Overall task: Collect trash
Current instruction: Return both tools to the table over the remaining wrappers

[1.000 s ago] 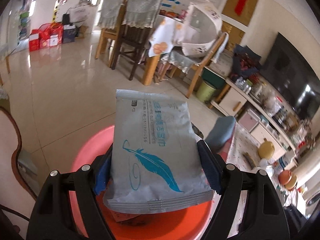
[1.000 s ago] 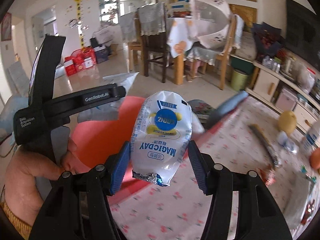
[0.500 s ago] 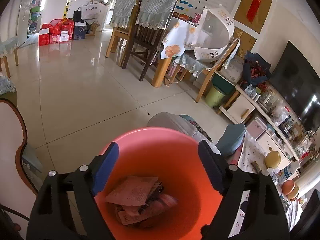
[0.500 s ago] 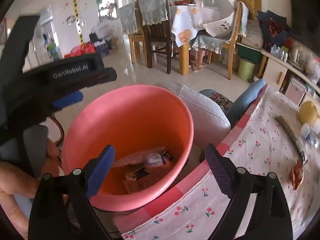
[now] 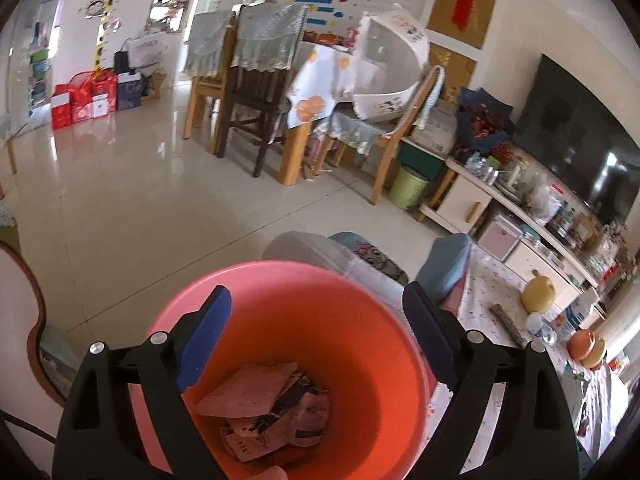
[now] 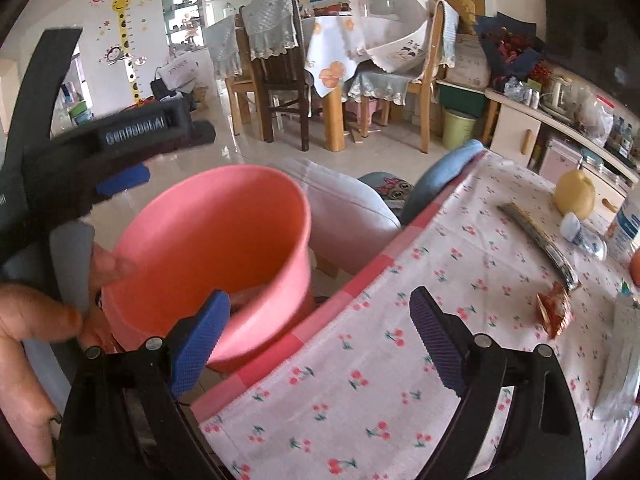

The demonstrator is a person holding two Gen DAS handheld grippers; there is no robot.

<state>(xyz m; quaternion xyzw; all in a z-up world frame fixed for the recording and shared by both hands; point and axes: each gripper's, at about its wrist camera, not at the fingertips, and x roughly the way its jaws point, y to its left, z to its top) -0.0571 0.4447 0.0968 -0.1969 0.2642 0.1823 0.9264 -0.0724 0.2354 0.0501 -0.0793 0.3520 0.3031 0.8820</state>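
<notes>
A pink bucket point(image 5: 360, 360) fills the bottom of the left wrist view, with crumpled packets point(image 5: 264, 404) lying in it. My left gripper point(image 5: 316, 292) hangs over the bucket's mouth, its jaws opening with nothing between them. In the right wrist view the bucket point(image 6: 224, 232) stands left of a table, and a hand point(image 6: 36, 320) holds the left gripper above it. My right gripper point(image 6: 320, 296) is open and empty over the table's near edge. A red wrapper point(image 6: 554, 310) and a long dark wrapper point(image 6: 536, 236) lie on the cherry-print tablecloth point(image 6: 360, 380).
A yellow jar point(image 6: 574, 198) and a small plastic bottle point(image 6: 580, 232) stand at the table's far right. A grey cushion point(image 6: 344, 216) and a blue one point(image 6: 444, 176) lie just behind the bucket. Farther back are dining chairs point(image 5: 256, 92) and a green bin point(image 5: 410, 192).
My left gripper let go of the grey feather-print packet and my right of the white snack bag; both went into the bucket. Both jaws opened. The right gripper has dropped towards the table.
</notes>
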